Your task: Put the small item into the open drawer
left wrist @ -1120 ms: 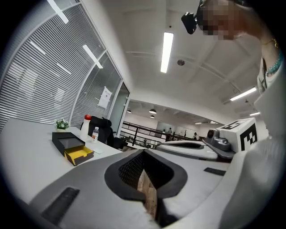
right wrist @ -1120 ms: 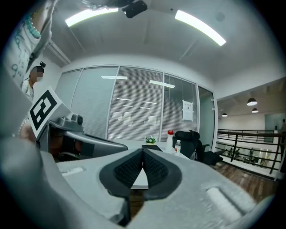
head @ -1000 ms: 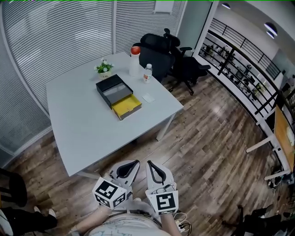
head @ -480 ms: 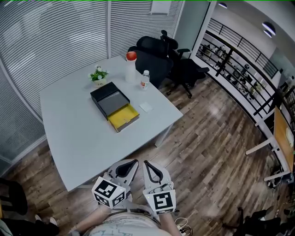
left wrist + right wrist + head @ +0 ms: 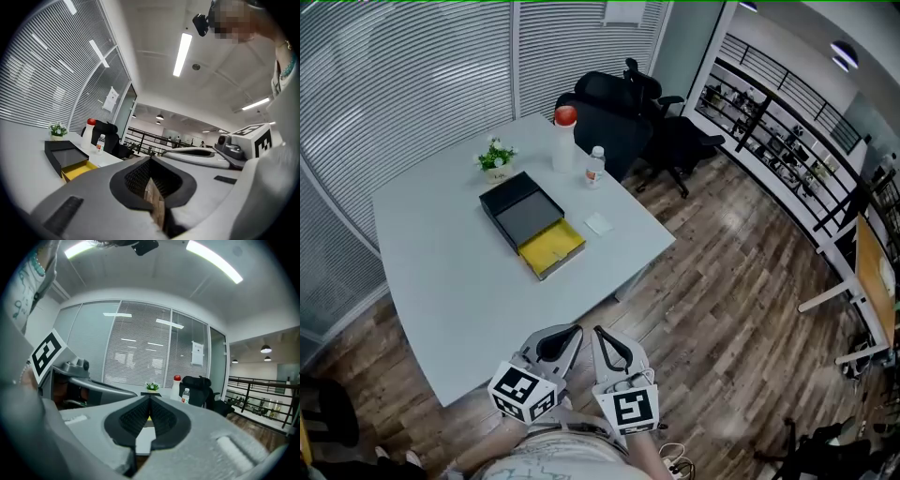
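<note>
Left gripper (image 5: 555, 347): jaws pressed together, nothing between them; held low against the body, well short of the tabletop (image 5: 441, 272).
Right gripper (image 5: 615, 349): jaws pressed together, empty; just beside the left one, tips nearly side by side.
Small item (image 5: 599, 223): flat, white, lying on the tabletop just to the right of the open drawer, near the right edge; untouched.
Open drawer (image 5: 551, 247): yellow, pulled out of the black box (image 5: 522, 208) toward the camera; interior seems empty from the head view.
Other objects: potted plant (image 5: 496, 159), red-capped bottle (image 5: 565, 141) and small water bottle (image 5: 595, 167) at the far side; office chairs (image 5: 628, 98) behind the tabletop.
Change over the last second: tabletop and drawer set lower in the head view, near edge now closer to both grippers; gripper pose and jaw state unchanged.
Meaning for the task: approach phase only, no step on the item begun; item not yet within reach.
Next move, as judged: close the remaining gap, spread one pair of jaws, then descend on the item.
Risk: thin flat item, likely hard to pinch off a smooth surface.
</note>
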Tool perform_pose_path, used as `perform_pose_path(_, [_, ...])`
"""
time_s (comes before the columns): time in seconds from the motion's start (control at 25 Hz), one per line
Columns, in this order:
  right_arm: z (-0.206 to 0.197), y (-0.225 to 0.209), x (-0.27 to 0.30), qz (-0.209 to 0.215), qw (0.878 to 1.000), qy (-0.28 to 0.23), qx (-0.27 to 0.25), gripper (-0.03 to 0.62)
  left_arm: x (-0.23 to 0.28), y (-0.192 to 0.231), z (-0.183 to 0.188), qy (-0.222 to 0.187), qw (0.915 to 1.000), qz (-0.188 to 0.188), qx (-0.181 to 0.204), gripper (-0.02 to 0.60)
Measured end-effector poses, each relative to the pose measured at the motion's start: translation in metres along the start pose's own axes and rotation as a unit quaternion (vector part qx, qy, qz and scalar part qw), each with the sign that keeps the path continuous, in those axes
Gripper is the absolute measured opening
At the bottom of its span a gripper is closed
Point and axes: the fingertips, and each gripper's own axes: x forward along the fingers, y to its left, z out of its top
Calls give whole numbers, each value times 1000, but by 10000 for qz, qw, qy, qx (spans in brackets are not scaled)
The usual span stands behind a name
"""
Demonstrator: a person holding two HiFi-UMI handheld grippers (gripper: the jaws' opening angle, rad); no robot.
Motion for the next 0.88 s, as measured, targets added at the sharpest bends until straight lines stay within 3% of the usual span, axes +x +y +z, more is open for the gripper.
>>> perform_pose_path(0.28, [-3,9,32,24,10000,75,6,3,-2,28,-2,84,10000,-50,-13,-3])
perform_pose_path(0.88, [1,31,73,323,9992,213,-41,3,-17,70,6,-16,9997,199,-155,-3])
